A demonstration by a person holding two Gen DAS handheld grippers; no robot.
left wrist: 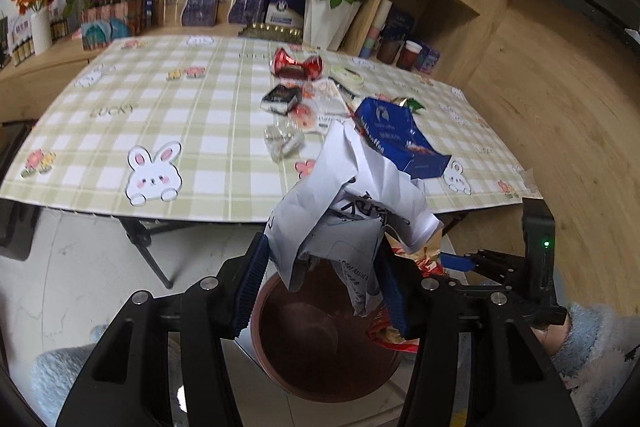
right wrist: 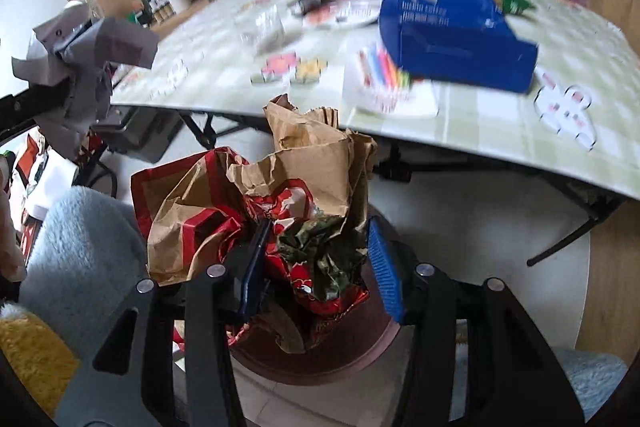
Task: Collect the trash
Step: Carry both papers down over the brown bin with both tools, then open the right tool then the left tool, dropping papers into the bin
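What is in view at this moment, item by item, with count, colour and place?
crumpled paper: one, white, in the left gripper above the bin
paper bag: one, brown and red, in the right gripper above the bin
bin: one, brown, on the floor before the table
carton: one, blue, near table edge
crushed can: one, red, far side of the table
table: one, green check cloth
flower pot: one, white, red flowers, behind the table
left gripper: shut on the paper
right gripper: shut on the bag
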